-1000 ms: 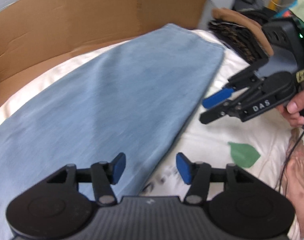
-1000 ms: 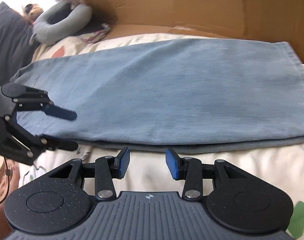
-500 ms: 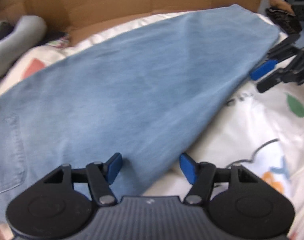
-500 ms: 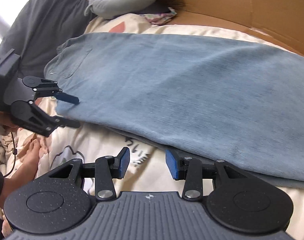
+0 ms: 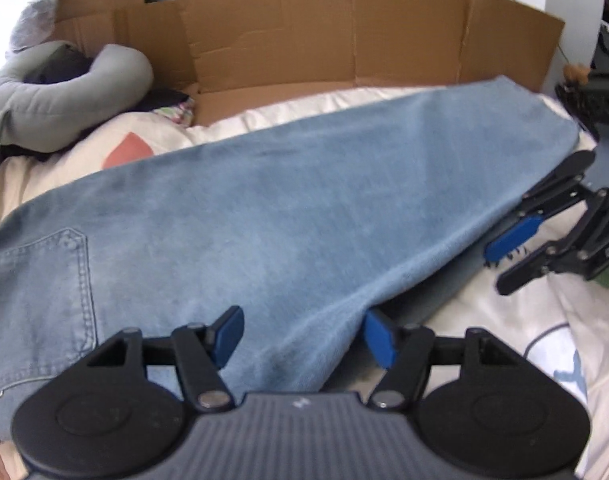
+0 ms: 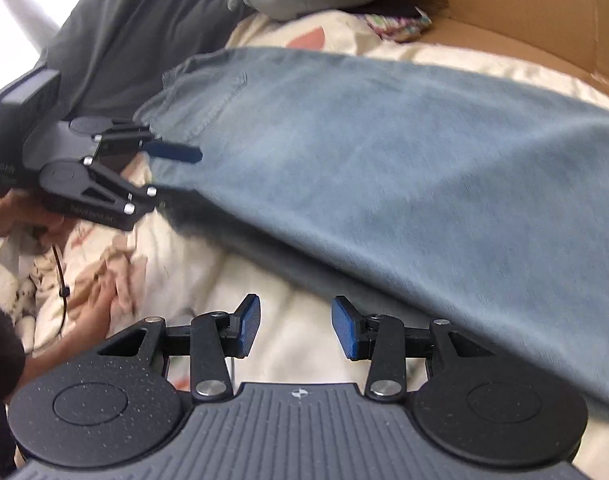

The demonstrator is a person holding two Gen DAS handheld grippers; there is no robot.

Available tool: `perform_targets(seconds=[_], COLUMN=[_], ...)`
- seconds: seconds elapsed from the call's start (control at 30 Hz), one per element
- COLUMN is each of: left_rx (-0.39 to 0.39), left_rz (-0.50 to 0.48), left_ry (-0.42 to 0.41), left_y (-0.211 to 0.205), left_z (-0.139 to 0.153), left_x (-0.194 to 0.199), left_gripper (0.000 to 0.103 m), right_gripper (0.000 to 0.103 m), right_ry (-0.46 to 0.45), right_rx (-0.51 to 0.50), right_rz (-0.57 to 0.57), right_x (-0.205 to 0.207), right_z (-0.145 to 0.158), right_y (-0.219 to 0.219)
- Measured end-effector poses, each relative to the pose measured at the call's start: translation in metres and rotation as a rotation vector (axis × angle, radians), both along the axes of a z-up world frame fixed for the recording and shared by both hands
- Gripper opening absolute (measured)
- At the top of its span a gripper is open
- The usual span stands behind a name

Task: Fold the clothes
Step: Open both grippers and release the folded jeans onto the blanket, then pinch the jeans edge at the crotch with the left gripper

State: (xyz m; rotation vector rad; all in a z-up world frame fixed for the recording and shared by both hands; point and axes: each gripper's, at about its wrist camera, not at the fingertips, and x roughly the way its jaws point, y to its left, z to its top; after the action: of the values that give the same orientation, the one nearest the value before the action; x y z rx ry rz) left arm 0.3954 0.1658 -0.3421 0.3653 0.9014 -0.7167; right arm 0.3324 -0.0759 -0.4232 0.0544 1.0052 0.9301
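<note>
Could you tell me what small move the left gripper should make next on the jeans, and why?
Probably close the left gripper on the jeans. Its fingers already straddle the near folded edge by the back pocket, pads not yet pressing, while the right gripper is open over bare bedsheet near the leg end.

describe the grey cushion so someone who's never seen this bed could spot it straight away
Start at the brown cardboard standing along the far edge of the bed. Follow it towards the end where the jeans show their back pocket. Beyond that end lies the grey cushion: plump and curved like a horseshoe, the only plain grey rounded thing there.
</note>
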Motion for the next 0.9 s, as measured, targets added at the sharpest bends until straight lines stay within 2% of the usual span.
perform_targets(seconds=[0.27, 0.47, 0.67, 0.8, 0.9], left_rx=[-0.006, 0.046, 0.115, 0.102, 0.049], left_rz=[-0.012, 0.005, 0.111, 0.231, 0.267], left_ry=[-0.002, 0.014, 0.023, 0.1, 0.152], left_y=[0.005, 0.021, 0.046, 0.061, 0.063], left_z=[-0.003, -0.013, -0.016, -0.024, -0.031], left_x=[-0.003, -0.014, -0.022, -0.021, -0.018], left_gripper=[0.069, 0.07, 0.073, 0.073, 0.073], right_gripper=[0.046, 0.047, 0.047, 0.047, 0.046], right_ry=[-0.006, -0.049, -0.043, -0.049, -0.062], right_rx=[-0.038, -0.101, -0.097, -0.098, -0.107], right_rz=[-0.044, 0.018, 0.03, 0.04, 0.048], right_x=[0.022, 0.013, 0.018, 0.018, 0.016], right_z=[-0.011, -0.016, -0.019, -0.018, -0.017], right_y=[0.03, 0.043, 0.044, 0.044, 0.046])
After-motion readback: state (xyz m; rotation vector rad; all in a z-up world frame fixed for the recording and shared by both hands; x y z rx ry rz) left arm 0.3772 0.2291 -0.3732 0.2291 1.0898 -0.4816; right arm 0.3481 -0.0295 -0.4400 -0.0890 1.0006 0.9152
